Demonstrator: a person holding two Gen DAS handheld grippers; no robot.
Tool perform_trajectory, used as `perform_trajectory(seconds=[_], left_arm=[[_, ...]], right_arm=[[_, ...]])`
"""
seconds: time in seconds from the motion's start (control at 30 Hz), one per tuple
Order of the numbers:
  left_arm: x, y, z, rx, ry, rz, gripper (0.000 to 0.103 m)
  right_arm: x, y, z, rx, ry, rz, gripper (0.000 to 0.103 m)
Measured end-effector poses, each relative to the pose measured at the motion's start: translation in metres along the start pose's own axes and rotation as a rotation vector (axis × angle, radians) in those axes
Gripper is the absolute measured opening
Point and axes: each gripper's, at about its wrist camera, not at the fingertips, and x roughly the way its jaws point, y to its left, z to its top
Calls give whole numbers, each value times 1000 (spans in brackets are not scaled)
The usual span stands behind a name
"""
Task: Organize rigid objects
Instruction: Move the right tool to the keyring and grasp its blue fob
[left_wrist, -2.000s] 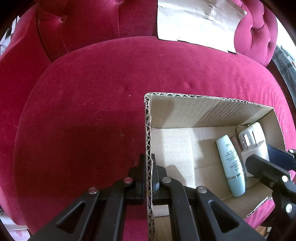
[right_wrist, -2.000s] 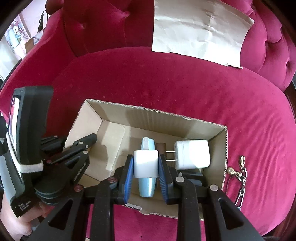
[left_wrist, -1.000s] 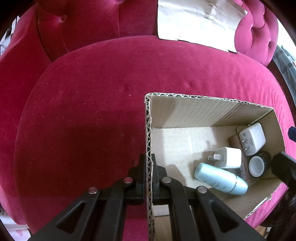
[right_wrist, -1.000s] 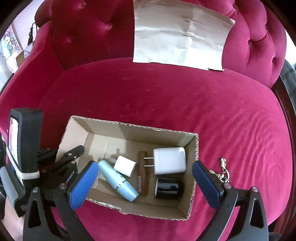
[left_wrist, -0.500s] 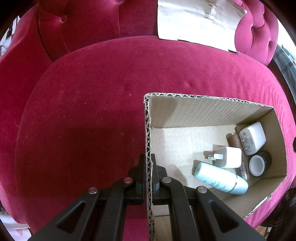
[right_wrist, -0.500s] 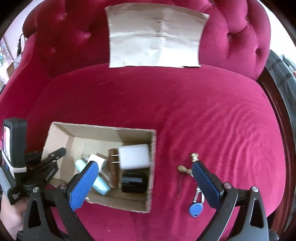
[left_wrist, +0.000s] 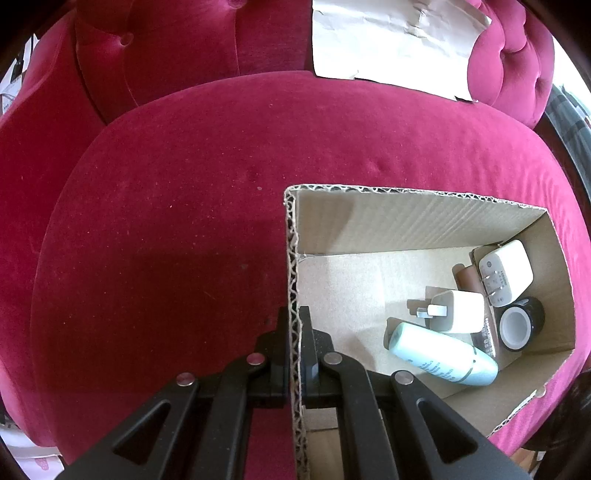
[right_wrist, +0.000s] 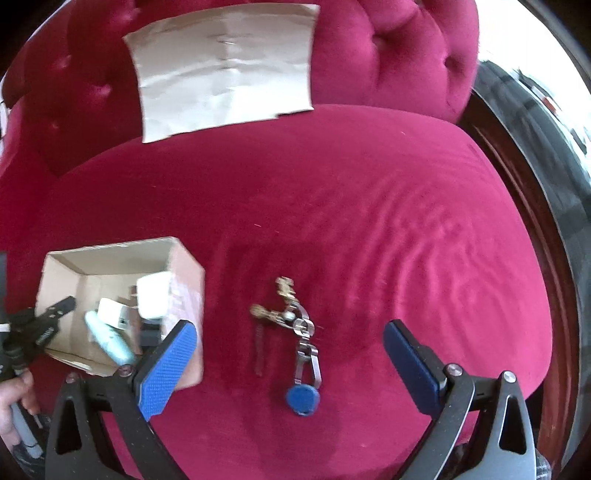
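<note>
An open cardboard box (left_wrist: 406, 218) (right_wrist: 184, 269) rests on the red velvet seat. Inside lie a pale blue tube (left_wrist: 443, 354) (right_wrist: 109, 339), a small white charger (left_wrist: 460, 312), a bigger white plug adapter (left_wrist: 506, 277), a black jar (left_wrist: 521, 323) and a brown stick (left_wrist: 467, 278). My left gripper (left_wrist: 294, 332) is shut on the box's left wall. To the right of the box a bunch of keys (right_wrist: 295, 325) with a blue fob (right_wrist: 303, 398) lies on the cushion. My right gripper (right_wrist: 288, 354) hovers over the keys, open wide, with nothing between its blue pads (right_wrist: 166, 365).
A sheet of brown paper (right_wrist: 225, 66) (left_wrist: 391, 40) leans on the tufted backrest. The dark wooden chair frame (right_wrist: 524, 177) runs along the right edge of the seat. A hand (right_wrist: 14, 402) holds the left gripper's handle at the lower left.
My right gripper swung from above the box to the right and now sits over the keys, jaws still open. The left gripper and the box kept still.
</note>
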Motion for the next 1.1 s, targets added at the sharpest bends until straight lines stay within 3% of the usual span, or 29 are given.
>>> perform_trajectory(seconds=[0.37, 1.1], left_arm=[[0, -3, 0, 11, -2, 7, 3], [-2, -5, -1, 15, -3, 9, 3]], right_arm=[[28, -29, -24, 39, 55, -38, 103], [72, -14, -77, 8, 185, -22, 103]])
